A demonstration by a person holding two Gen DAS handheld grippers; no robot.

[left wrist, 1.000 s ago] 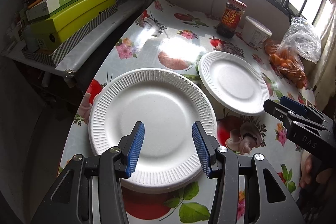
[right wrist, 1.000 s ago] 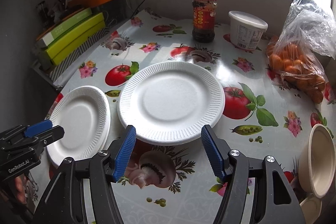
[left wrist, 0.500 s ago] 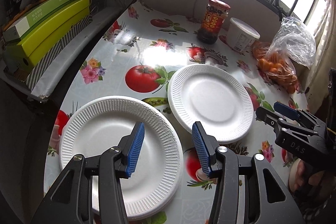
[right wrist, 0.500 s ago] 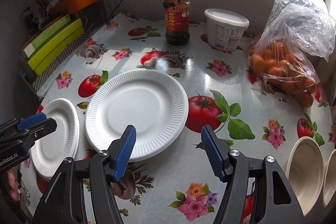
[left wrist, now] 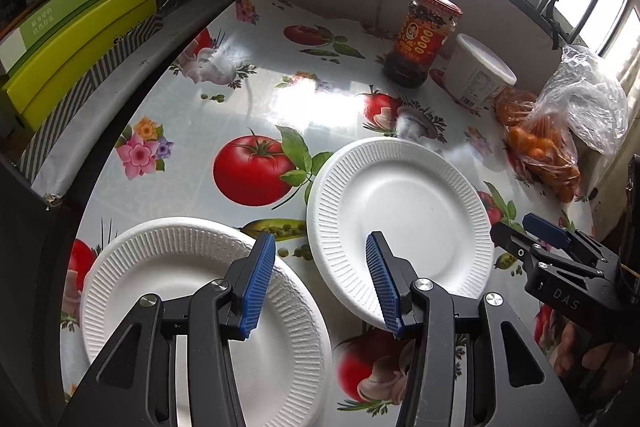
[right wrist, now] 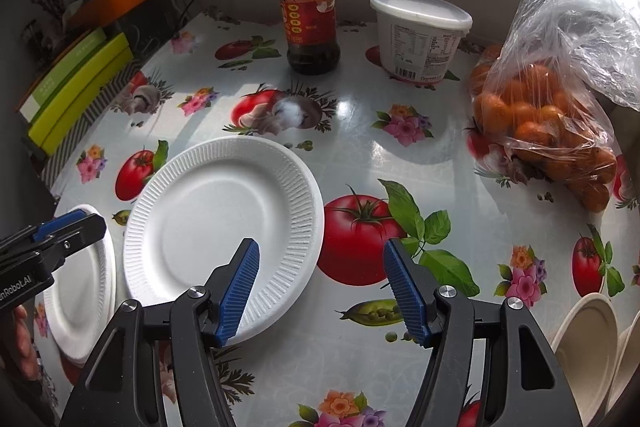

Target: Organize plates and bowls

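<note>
Both grippers had drawn back from the plates over the last second, so the near plate stack (left wrist: 168, 291) shrank in the left wrist view and slid toward its lower left, while the single plate (right wrist: 220, 223) drifted left in the right wrist view. That single white foam plate lay flat on the fruit-print tablecloth (right wrist: 360, 147), just beside the stack, with a narrow strip of cloth between the two rims. It looked very light, thin and easily dented, with a ribbed rim that should give grip; the likely hold was a pinch on the near rim edge, with gentle pressure so the foam would not crease.

The left gripper (left wrist: 320, 279) hung spread wide, holding nothing, above the gap between stack and plate. The right gripper (right wrist: 320, 287) was likewise spread and empty, its left finger over the plate's near rim.

Right of the single plate, at the table's near edge, stood cream bowls (right wrist: 588, 351), apparently nested. Beyond the plate were a red-lidded sauce jar (right wrist: 310, 19), a white tub (right wrist: 420, 35) and a bag of oranges (right wrist: 548, 123). Left of it, off the table, sat green boxes (left wrist: 80, 43).
</note>
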